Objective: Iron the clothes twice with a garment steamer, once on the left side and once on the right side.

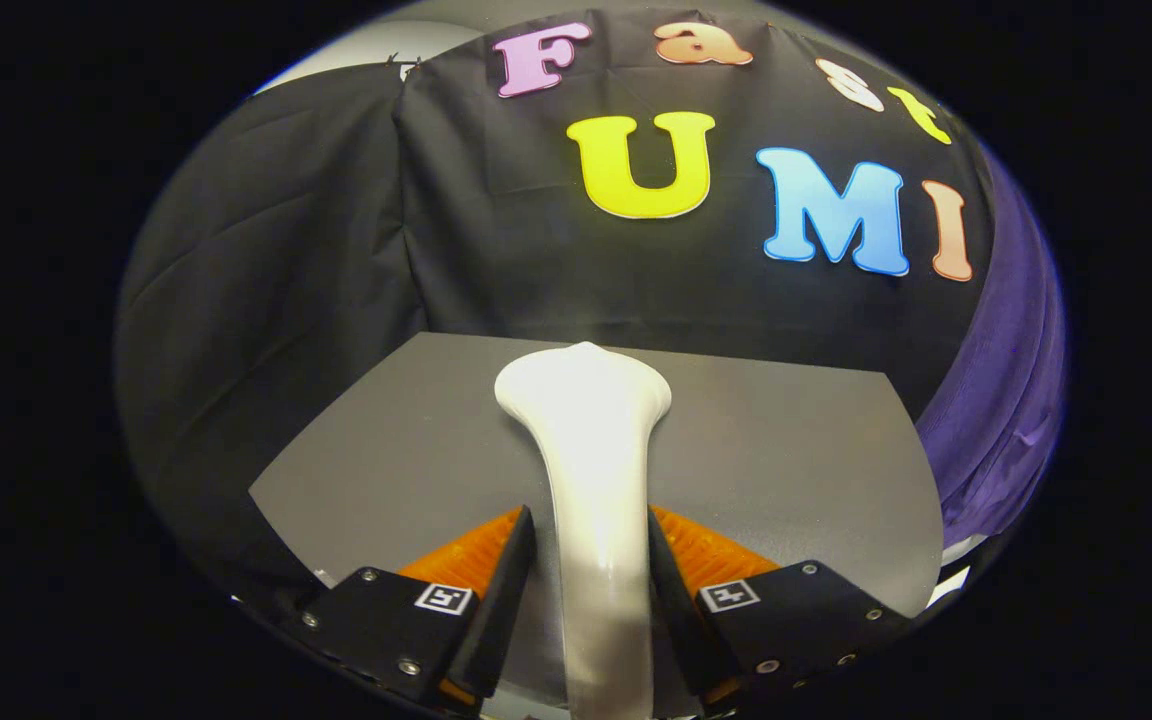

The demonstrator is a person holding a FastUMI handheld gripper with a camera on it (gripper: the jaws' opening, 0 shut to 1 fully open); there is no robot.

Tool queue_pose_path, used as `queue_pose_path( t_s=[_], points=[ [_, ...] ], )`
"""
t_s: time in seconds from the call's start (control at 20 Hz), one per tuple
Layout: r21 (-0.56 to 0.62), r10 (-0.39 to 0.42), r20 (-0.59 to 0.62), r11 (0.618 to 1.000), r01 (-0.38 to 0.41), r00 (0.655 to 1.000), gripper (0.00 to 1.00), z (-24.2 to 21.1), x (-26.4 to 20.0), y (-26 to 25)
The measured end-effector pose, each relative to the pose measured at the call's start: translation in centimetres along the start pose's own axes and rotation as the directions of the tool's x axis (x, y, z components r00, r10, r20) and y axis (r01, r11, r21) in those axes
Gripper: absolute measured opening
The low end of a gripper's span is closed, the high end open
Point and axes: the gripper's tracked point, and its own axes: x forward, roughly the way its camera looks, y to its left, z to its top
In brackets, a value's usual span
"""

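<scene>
the gripper has its two fingers drawn in narrow, one pressed against each side of the slim white handle of the garment steamer, so the steamer is clamped between them. the handle runs straight ahead from between the fingers and flares into a wide, rounded head just beyond the fingertips; the head is glossy white, and no brand mark or writing can be read on it. each finger mount carries a small square black-and-white marker on its top face, a coded pattern rather than readable text. under the steamer and the fingers lies a flat grey table, which reaches out to a black cloth wall beyond the steamer head. far off to the right of the fingers, past the table's edge, hangs a purple garment, its fabric falling in soft vertical folds; it is well apart from the steamer head, and no label shows on it.
</scene>
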Motion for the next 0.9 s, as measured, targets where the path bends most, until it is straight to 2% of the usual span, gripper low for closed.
queue_pose_path(
  t_s=[0.15, 0.25, 0.45, 0.75, 0.9],
  points=[
    [-0.001, -0.035, -0.004, 0.999, 0.035, 0.999, 0.46, 0.1, 0.1, -0.5],
    [0.004, -0.056, -0.018, 0.998, 0.056, 0.998, 0.44, 0.1, 0.2, -0.7],
    [0.071, -0.121, -0.010, 0.990, 0.121, 0.993, 0.33, 0.2, 0.0, -1.0],
    [-0.013, -0.183, 0.044, 0.983, 0.184, 0.982, 0.29, 0.8, -0.6, -1.3],
    [-0.051, -0.175, 0.066, 0.983, 0.179, 0.982, 0.29, 0.1, -2.6, -0.9]
  ],
)
